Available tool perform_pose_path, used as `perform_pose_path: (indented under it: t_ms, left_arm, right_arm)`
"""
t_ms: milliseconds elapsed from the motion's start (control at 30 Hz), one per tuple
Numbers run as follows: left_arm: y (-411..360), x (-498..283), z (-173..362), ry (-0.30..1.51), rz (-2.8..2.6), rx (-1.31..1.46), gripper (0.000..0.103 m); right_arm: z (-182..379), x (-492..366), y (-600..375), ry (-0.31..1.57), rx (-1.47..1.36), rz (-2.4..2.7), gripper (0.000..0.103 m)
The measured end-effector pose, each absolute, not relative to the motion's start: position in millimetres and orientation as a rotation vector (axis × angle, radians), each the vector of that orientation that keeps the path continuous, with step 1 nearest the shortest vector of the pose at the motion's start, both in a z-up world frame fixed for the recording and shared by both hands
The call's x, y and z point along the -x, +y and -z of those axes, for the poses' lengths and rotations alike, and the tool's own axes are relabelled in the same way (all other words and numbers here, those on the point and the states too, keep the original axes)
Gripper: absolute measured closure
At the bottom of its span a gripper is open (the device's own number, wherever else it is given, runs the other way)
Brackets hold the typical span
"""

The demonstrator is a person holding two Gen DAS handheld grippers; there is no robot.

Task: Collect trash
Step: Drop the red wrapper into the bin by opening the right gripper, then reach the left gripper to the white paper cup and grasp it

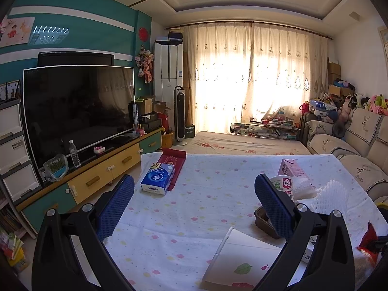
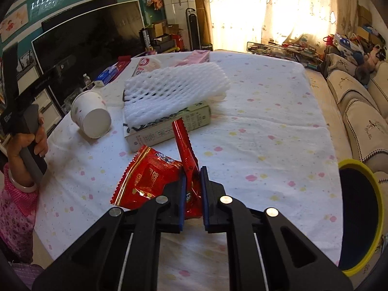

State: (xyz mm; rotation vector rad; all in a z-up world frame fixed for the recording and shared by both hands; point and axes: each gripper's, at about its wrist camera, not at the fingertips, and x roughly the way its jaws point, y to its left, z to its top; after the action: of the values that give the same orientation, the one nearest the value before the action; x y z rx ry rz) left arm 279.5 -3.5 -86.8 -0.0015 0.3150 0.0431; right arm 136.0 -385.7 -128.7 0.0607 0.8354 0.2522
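Observation:
My right gripper (image 2: 193, 177) is shut on a red snack wrapper (image 2: 155, 177) and holds it just above the white dotted tablecloth (image 2: 266, 126). Ahead of it lie a white foam fruit net (image 2: 174, 89) on a flat carton box (image 2: 167, 128) and a tipped white paper cup (image 2: 91, 114). A yellow-rimmed bin (image 2: 361, 215) stands at the table's right edge. My left gripper (image 1: 194, 189) is open and empty above the table. The foam net (image 1: 332, 196), a cup (image 1: 283, 184) and a dark tray (image 1: 264, 218) sit by its right finger.
A blue tissue pack (image 1: 157, 178) on a red box (image 1: 175, 165) and a pink carton (image 1: 292, 167) lie at the far side. A white paper sheet (image 1: 242, 259) lies near. A TV cabinet (image 1: 97, 169) stands left, a sofa (image 2: 356, 101) right.

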Motion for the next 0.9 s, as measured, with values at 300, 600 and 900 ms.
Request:
perform_pose_path:
  t_ms: [300, 600, 900]
  left_arm:
    - [-5, -278, 89, 0.316, -0.043, -0.012, 0.005]
    - [-6, -281, 90, 0.323, -0.042, -0.020, 0.005]
    - [-9, -282, 90, 0.331, -0.037, -0.027, 0.005]
  right_arm:
    - [119, -122, -493, 0.764, -0.212, 0.025, 0.092]
    - [139, -105, -586, 0.760, -0.282, 0.362, 0.088]
    - [151, -89, -628, 0.733, -0.324, 0.496, 0.064]
